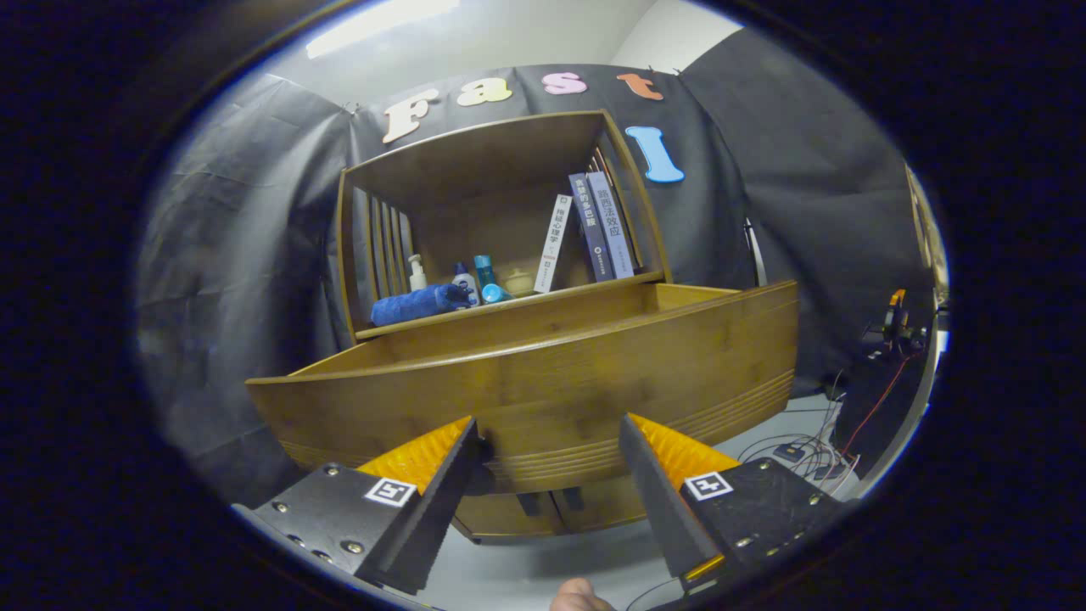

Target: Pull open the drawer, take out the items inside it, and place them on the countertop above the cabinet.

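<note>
A wooden cabinet stands ahead, and its drawer point(526, 386) is pulled out towards me, the front panel just beyond my fingers. The inside of the drawer is hidden from this low angle. My gripper point(550, 445) is open, fingers spread wide in front of the lower edge of the drawer front, nothing between them. Above the drawer, on the countertop point(509, 304) under a wooden shelf hood, lie a rolled blue cloth point(420, 304), a white pump bottle point(417, 273), a small bottle with a dark cap point(464, 283), a teal bottle point(488, 280) and a small pale jar point(517, 280).
Three books point(590, 229) lean at the right of the countertop nook. Below the drawer are the cabinet doors point(551, 509). Cables and equipment point(848, 424) lie on the floor to the right. A fingertip point(577, 596) shows below the gripper.
</note>
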Demonstrator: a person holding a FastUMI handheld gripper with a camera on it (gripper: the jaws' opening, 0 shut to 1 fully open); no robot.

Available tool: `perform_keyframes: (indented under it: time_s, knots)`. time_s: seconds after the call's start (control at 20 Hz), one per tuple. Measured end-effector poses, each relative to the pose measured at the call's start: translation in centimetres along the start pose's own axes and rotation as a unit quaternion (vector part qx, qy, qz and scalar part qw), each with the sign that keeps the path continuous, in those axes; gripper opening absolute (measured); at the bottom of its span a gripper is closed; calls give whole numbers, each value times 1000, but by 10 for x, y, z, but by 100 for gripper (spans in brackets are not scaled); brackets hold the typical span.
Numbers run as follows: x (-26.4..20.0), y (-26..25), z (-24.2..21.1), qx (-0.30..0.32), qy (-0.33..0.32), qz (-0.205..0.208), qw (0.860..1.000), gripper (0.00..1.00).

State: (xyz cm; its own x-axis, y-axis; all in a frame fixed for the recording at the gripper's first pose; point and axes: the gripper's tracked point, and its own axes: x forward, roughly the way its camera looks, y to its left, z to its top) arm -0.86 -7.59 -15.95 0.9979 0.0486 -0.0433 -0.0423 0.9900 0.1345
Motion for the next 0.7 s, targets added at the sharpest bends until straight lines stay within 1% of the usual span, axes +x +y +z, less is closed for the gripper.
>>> perform_keyframes:
  time_s: [0.15, 0.2, 0.25, 0.35, 0.5, 0.65, 0.7]
  knots:
    - [15, 4, -5, 22, 10, 6, 1000, 99]
    - [9, 4, -4, 30, 8, 14, 999, 99]
    - [18, 5, -2, 37, 0, 12, 999, 100]
    - [16, 10, -4, 38, 2, 12, 999, 99]
    - [14, 23, -6, 26, 7, 13, 1000, 99]
    - [12, 31, -14, -26, 11, 7, 1000, 99]
    - [13, 32, -14, -24, 10, 6, 1000, 99]
